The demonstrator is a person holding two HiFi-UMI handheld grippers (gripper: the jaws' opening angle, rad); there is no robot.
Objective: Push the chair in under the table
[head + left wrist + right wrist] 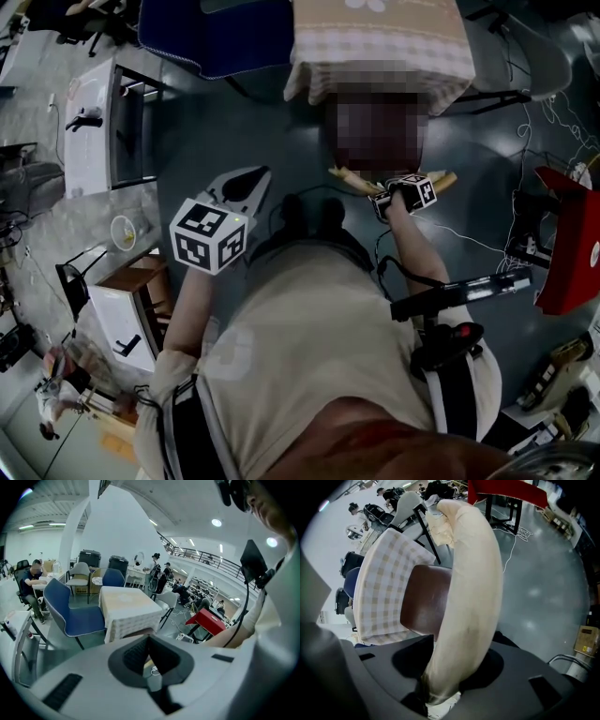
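Closest to the lens we record the person's shirt (309,375), with both tools held out ahead of it. We find the right gripper (450,667) clamped on the cream backrest rail (473,573) of the chair (347,174), roughly at the rail's middle. We find the left gripper (149,653) with jaws together on nothing, held apart from the chair and aimed towards the table (375,42).

The chair stands facing the table, its brown seat (423,606) just beside the hanging checked cloth (379,588). How far it reaches under we cannot tell.

We judge the frame stiff and fairly light, likely to slide on the smooth grey floor (534,592). The rail is rounded and smooth, so a grip could slip. A central hold suits a straight push, and an off-centre one would turn the chair.

Clearances: the cloth hides the table legs. A blue chair (211,28) stands at the table's far left corner, a red stand (567,244) well to the right, and white cables (469,242) lie on the floor near the person's right side
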